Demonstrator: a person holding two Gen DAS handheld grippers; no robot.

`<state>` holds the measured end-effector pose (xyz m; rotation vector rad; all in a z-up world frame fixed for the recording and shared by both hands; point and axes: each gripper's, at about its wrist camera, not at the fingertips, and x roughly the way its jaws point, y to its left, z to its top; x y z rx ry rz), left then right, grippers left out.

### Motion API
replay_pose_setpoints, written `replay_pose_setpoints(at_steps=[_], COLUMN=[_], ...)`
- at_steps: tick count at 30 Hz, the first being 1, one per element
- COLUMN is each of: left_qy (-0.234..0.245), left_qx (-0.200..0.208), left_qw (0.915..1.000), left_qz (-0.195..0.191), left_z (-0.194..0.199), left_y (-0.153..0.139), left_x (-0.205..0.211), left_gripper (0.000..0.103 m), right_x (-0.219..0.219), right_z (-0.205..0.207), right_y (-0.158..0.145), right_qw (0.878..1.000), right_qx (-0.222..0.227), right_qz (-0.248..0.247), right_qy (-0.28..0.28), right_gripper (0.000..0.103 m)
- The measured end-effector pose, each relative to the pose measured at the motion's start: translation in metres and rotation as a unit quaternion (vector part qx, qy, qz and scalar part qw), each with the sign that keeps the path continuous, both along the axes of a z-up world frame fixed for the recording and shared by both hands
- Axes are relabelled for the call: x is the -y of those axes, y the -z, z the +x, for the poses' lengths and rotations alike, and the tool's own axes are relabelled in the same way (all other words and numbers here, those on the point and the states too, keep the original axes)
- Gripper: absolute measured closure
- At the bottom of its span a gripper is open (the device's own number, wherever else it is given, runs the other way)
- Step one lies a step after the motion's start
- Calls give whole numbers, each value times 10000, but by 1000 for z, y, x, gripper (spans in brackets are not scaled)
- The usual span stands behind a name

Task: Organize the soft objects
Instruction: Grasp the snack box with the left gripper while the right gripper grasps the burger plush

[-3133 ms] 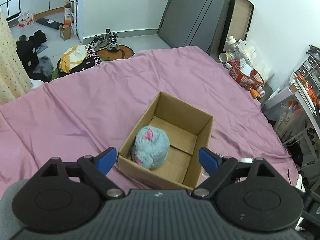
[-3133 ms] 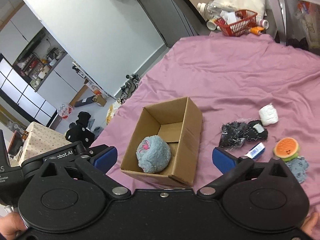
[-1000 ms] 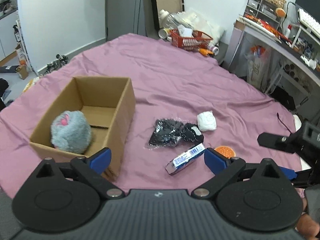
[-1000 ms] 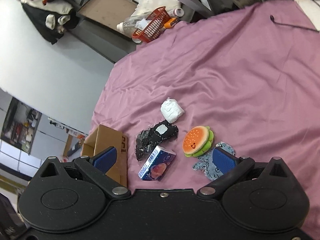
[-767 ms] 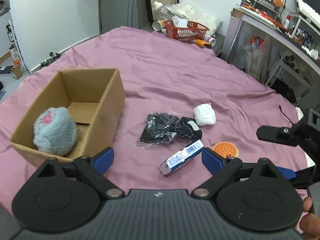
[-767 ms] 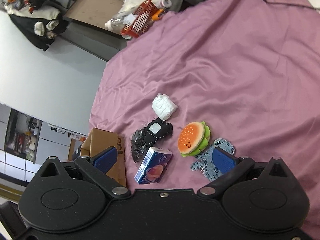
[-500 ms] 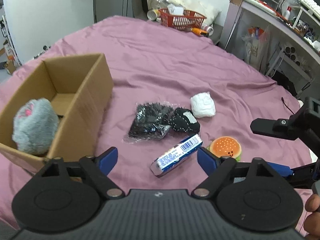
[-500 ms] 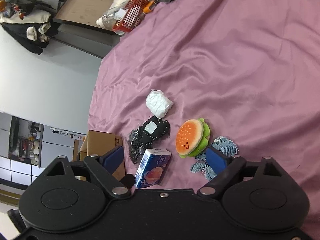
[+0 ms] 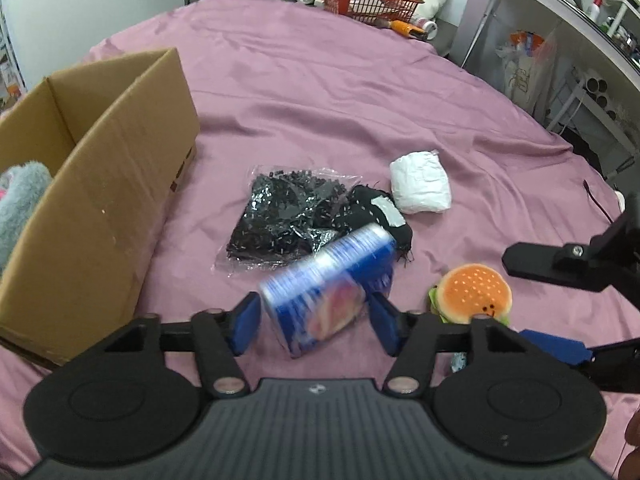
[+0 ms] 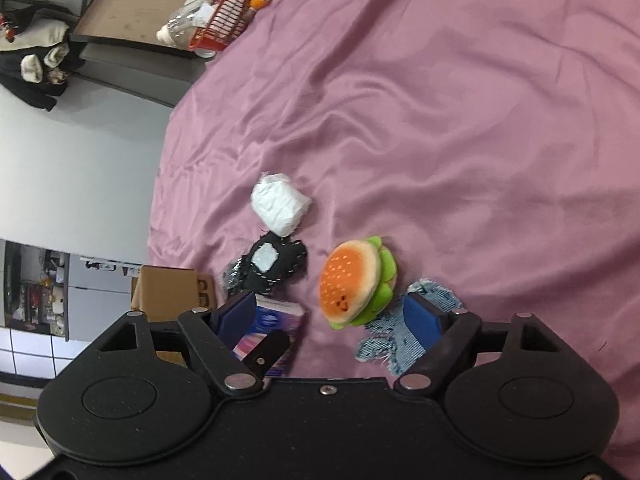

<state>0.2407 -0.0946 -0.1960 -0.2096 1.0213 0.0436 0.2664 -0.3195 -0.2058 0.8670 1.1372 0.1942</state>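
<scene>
Left claw now straddles tissue pack.

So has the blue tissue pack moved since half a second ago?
Yes. The blue tissue pack lay flat beside the black bag; now it is tilted up and blurred between the left claw fingers, its far end overlapping the black pouch.

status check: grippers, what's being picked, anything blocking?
Left gripper open, straddling blue pack, no grip visible. Right gripper open over burger plush. Grey plush in box. Nothing blocking either.
</scene>
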Motion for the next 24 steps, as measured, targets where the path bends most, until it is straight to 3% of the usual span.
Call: replay_pose_setpoints(at_steps=[4,12,18,21,23,24], left_qy=[-53,-141,-160,-244,-282,-296], left_qx=[75,299,432,478,486,502], left_qw=[9999,9981,9967,9962,9959,9957], left_qz=[-108,-515,-670,-687,-714,-718], left_z=[1,-1,-9,-12,-14,-16], left_y=[2,-5,-17,-24,-30,-33], left_x=[-3,-5,-9,-13,-16,-17], left_gripper=[56,80,85,85,85,85], right_x=[-2,-3,-6,-10,-13,-13], right_z=[2,3,6,8,10,10], right_y=[2,4,7,10,13,16], right_qw=[10000,9998,9995,9991,9990,9990], right_qx=[-39,-62,-87,-133,-179,-237], right_qz=[-63,-172,-295,-397,-400,-368], right_qy=[3,44,57,57,21,13], right_gripper=[22,24,30,40,66,72])
